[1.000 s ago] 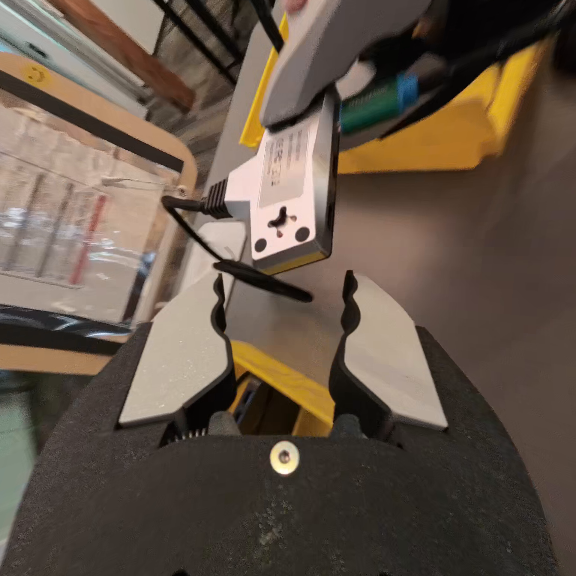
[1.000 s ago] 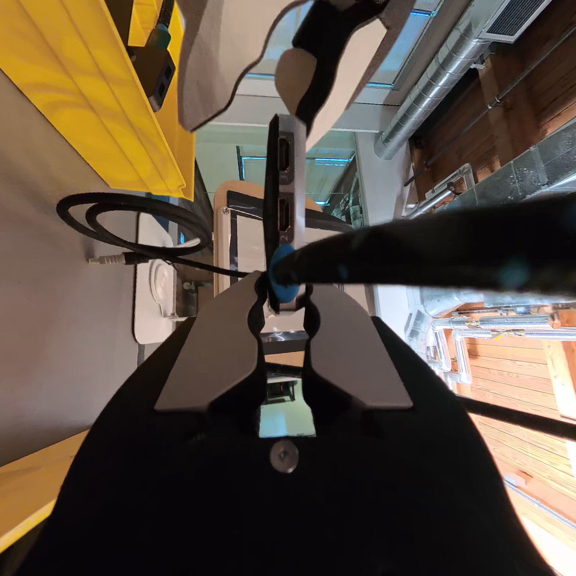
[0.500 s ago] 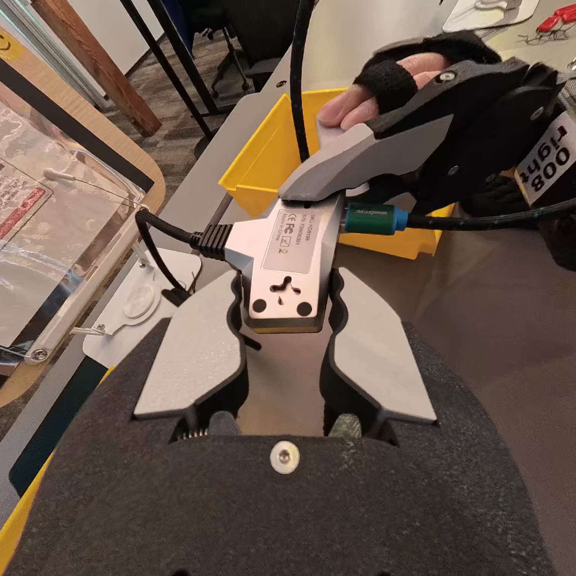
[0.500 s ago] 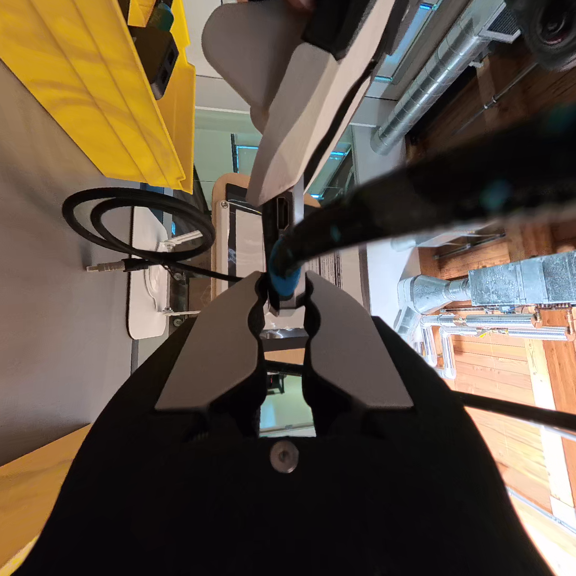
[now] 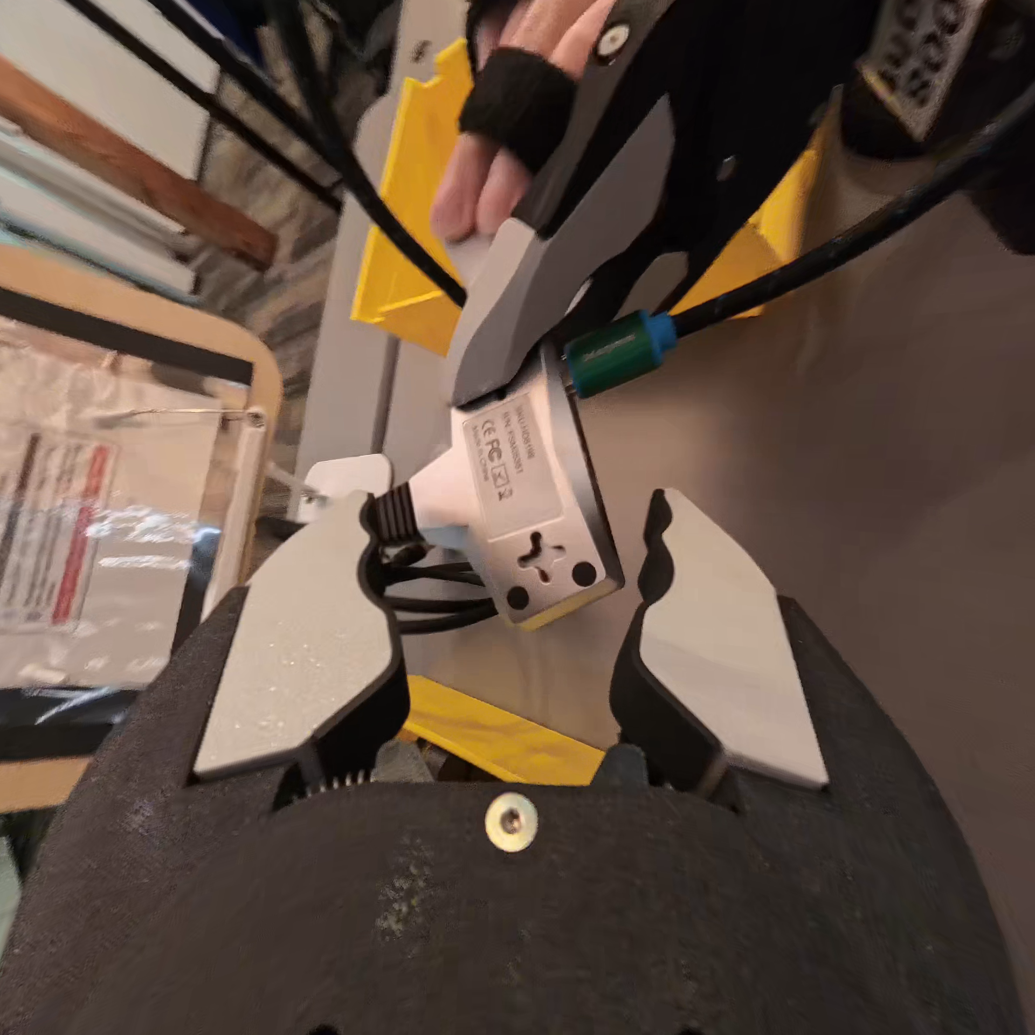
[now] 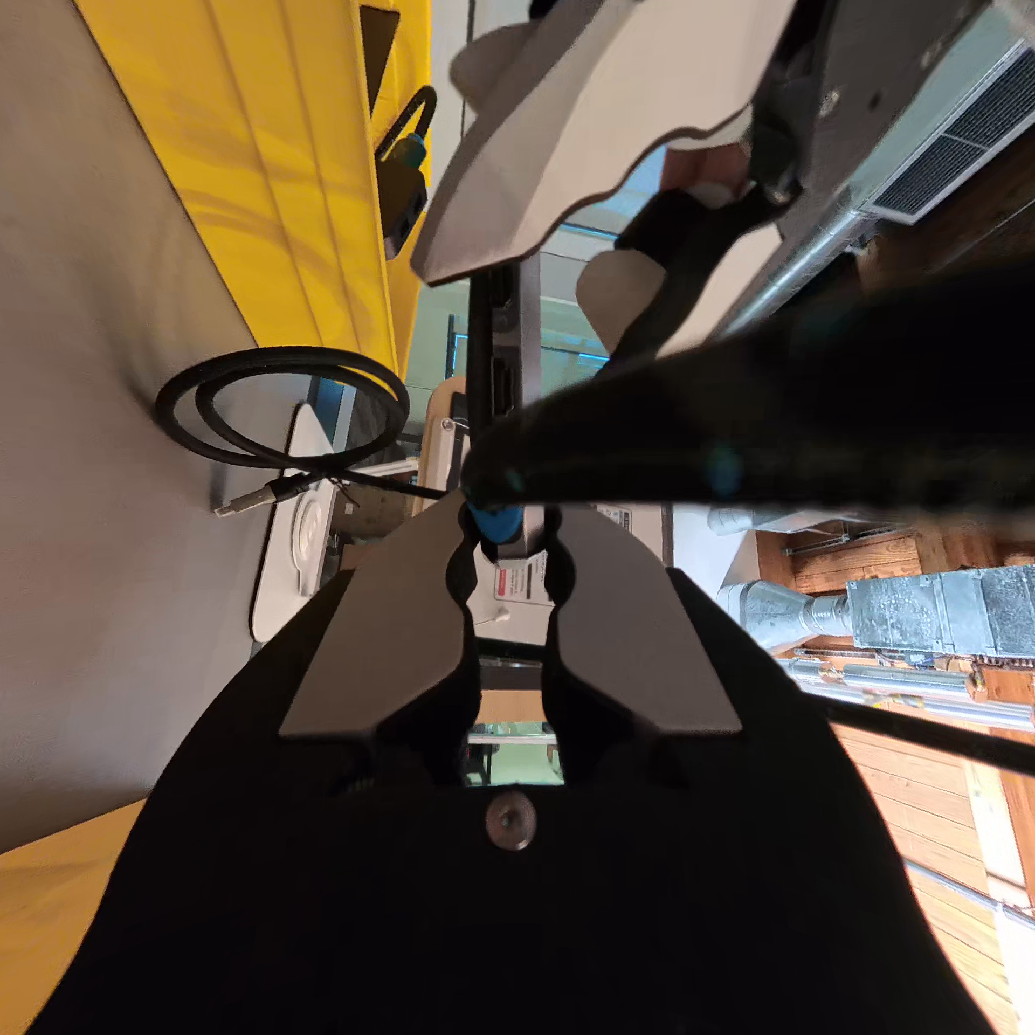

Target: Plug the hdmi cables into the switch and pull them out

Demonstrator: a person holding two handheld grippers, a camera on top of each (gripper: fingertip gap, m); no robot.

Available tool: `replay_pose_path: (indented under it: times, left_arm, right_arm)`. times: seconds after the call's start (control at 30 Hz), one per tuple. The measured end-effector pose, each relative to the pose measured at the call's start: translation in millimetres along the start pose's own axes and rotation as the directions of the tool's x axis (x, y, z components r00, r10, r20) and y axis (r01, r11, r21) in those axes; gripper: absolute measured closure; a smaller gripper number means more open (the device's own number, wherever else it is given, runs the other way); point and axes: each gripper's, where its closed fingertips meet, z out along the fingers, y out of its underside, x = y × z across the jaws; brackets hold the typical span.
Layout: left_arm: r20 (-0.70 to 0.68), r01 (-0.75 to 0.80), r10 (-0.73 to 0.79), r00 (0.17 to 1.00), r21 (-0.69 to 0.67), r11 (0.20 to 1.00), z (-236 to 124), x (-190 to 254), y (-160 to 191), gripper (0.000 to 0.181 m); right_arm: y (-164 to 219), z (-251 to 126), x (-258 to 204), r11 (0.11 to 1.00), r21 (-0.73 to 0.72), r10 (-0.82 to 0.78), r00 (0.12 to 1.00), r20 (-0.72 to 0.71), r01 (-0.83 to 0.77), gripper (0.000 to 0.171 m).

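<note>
The silver HDMI switch point(image 5: 521, 487) is held above the grey table point(image 5: 812, 504), underside towards me. My right gripper point(image 6: 508, 512) is shut on one end of it; its finger point(image 5: 515, 291) shows in the left wrist view. A black HDMI cable point(image 5: 840, 235) with a green and blue plug point(image 5: 610, 355) sits in the switch's side port. My left gripper point(image 5: 509, 501) is open, its fingers on either side of the switch's other end without touching it. In the right wrist view the switch point(image 6: 504, 347) is edge-on with free ports, the blue plug point(image 6: 495, 521) beside it.
Yellow bins stand behind point(image 5: 403, 224) and below point(image 5: 504, 739) the switch. A coiled black cable point(image 6: 280, 403) lies on the table by a white plate point(image 6: 297, 532). A black adapter point(image 6: 403, 185) sits in the far bin point(image 6: 269, 168). A framed sign point(image 5: 84, 504) stands left.
My left gripper has opened wider and let go of the switch's sides. The switch has tilted. My right gripper keeps its hold, with the cable still plugged in.
</note>
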Motion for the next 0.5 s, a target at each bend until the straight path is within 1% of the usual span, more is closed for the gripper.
replay_pose_path:
  times: [0.03, 0.13, 0.2, 0.27, 0.4, 0.5]
  left_arm:
    - [-0.053, -0.007, 0.006, 0.999, -0.016, 1.000, 1, 2, -1, 0.093]
    - [-0.211, -0.006, -0.014, 0.977, -0.093, 0.996, 7, -2, 0, 0.093]
    - [-0.354, 0.025, -0.077, 0.932, -0.151, 0.988, 10, 3, 2, 0.095]
    - [-0.448, 0.027, -0.125, 0.885, -0.218, 0.976, 12, 8, 7, 0.093]
    - [-0.503, -0.009, -0.160, 0.849, -0.318, 0.948, 22, 17, 16, 0.085]
    - [-0.485, -0.045, -0.146, 0.862, -0.360, 0.932, 30, 19, 23, 0.089]
  right_arm:
    - [0, 1, -1, 1.000, 0.005, 0.004, 1.000, 0.002, -0.004, 0.150]
    - [-1, 1, -2, 1.000, 0.018, 0.004, 1.000, 0.003, -0.004, 0.150]
    - [-3, 1, -1, 1.000, 0.021, 0.004, 1.000, 0.006, -0.004, 0.150]
    - [-4, 1, -3, 1.000, 0.026, -0.004, 1.000, 0.021, 0.004, 0.150]
    - [-5, 2, -6, 1.000, 0.025, -0.007, 0.999, 0.040, 0.006, 0.151]
    - [-4, 3, -13, 1.000, 0.016, -0.011, 0.998, 0.060, 0.010, 0.151]
